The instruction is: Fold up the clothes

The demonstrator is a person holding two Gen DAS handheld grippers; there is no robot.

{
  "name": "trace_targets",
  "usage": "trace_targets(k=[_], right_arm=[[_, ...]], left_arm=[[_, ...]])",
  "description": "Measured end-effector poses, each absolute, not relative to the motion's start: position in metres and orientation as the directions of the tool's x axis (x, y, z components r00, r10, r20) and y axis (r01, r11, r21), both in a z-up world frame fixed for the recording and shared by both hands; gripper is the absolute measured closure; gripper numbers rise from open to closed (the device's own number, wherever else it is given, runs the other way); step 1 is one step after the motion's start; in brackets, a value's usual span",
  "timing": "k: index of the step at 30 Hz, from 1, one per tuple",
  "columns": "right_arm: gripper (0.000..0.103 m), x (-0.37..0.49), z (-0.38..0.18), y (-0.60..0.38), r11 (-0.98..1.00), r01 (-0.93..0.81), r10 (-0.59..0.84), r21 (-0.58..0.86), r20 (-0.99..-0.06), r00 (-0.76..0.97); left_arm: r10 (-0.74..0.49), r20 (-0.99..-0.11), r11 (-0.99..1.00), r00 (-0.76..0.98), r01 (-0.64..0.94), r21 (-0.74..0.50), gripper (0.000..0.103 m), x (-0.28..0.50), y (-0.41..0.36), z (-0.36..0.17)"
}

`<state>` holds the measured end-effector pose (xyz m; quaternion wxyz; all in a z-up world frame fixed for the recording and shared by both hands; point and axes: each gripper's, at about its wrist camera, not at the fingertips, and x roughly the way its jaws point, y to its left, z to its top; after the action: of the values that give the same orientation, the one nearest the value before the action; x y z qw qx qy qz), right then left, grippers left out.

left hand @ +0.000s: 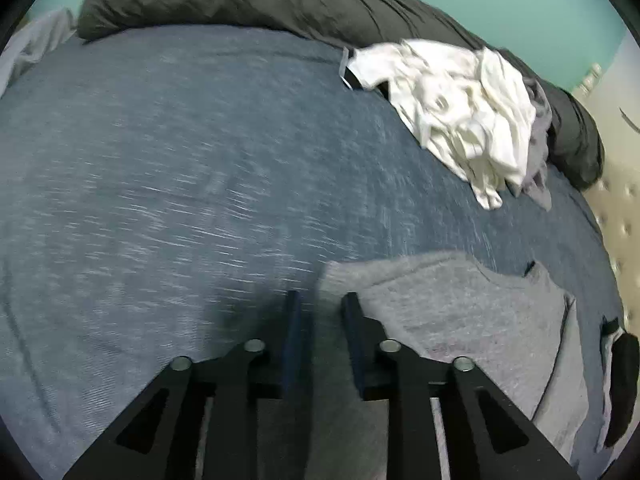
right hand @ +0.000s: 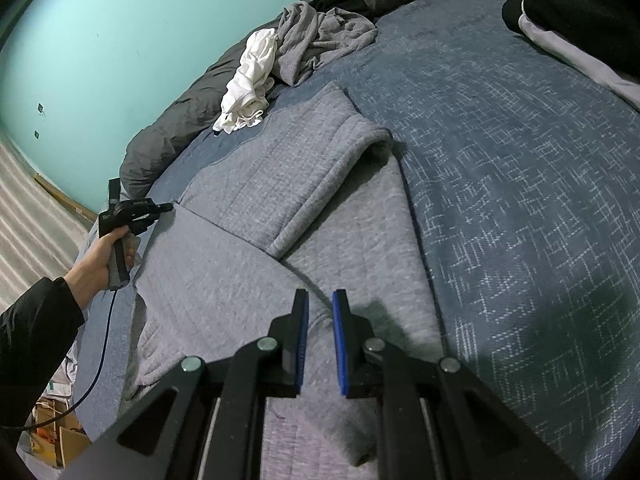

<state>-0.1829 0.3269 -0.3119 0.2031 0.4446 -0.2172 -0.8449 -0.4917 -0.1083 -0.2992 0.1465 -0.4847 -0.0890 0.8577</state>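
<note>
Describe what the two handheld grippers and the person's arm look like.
Each gripper, left gripper and right gripper, is black, with angular slotted arms, round silver pivot bolts and blue pads lining its two fingers. Seen from the right wrist, the left one has a pistol-style handle trailing a thin dark cable. The person wears a black sleeve.

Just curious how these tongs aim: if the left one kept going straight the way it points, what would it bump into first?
Most likely the grey garment spread on the blue bedspread. The left tongs point down at its near corner, their fingers slightly apart with nothing between them. Depth is hard to judge here.
</note>
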Motion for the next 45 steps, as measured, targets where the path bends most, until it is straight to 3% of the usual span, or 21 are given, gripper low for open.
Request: trace_targets(k=[2,6,11,18,29,31,33,45], right_arm=[[0.092,-0.182,-0.311,0.327,-0.821,0.152,-0.539,0.550,-0.660,-0.524],[0.092,-0.179,-0.306,0.328,-0.819,0.149,-0.537,0.553,-0.651,-0.537],[0.092,-0.174,-0.299,0.327,-0.815,0.159,-0.541,0.557,-0.634,-0.553],[0.092,-0.175,-0.298,0.328,-0.810,0.159,-0.547,0.565,-0.629,-0.552],[0.092,-0.176,-0.297,0.333,-0.800,0.146,-0.553,0.582,-0.621,-0.556],[0.092,-0.175,-0.298,0.331,-0.799,0.149,-0.556,0.583,-0.621,-0.552],[0.092,-0.174,-0.297,0.330,-0.800,0.153,-0.556,0.581,-0.620,-0.554],[0.092,-0.175,-0.296,0.332,-0.802,0.148,-0.550,0.579,-0.616,-0.564]], left_arm=[[0.344,-0.805,-0.939,-0.484,-0.169,-0.300,0.075,-0.482,-0.118,-0.291],[0.381,-0.808,-0.924,-0.449,-0.204,-0.322,0.062,-0.458,-0.131,-0.281],[0.403,-0.822,-0.911,-0.401,-0.260,-0.320,0.062,-0.425,-0.128,-0.288],[0.314,-0.860,-0.936,-0.402,-0.281,-0.210,0.063,-0.399,-0.127,-0.316],[0.378,-0.815,-0.920,-0.439,-0.273,-0.280,0.063,-0.351,-0.154,-0.316],[0.382,-0.820,-0.919,-0.425,-0.271,-0.288,0.065,-0.348,-0.156,-0.324],[0.388,-0.823,-0.917,-0.415,-0.260,-0.301,0.084,-0.347,-0.159,-0.331],[0.398,-0.808,-0.917,-0.434,-0.229,-0.328,0.084,-0.300,-0.180,-0.312]])
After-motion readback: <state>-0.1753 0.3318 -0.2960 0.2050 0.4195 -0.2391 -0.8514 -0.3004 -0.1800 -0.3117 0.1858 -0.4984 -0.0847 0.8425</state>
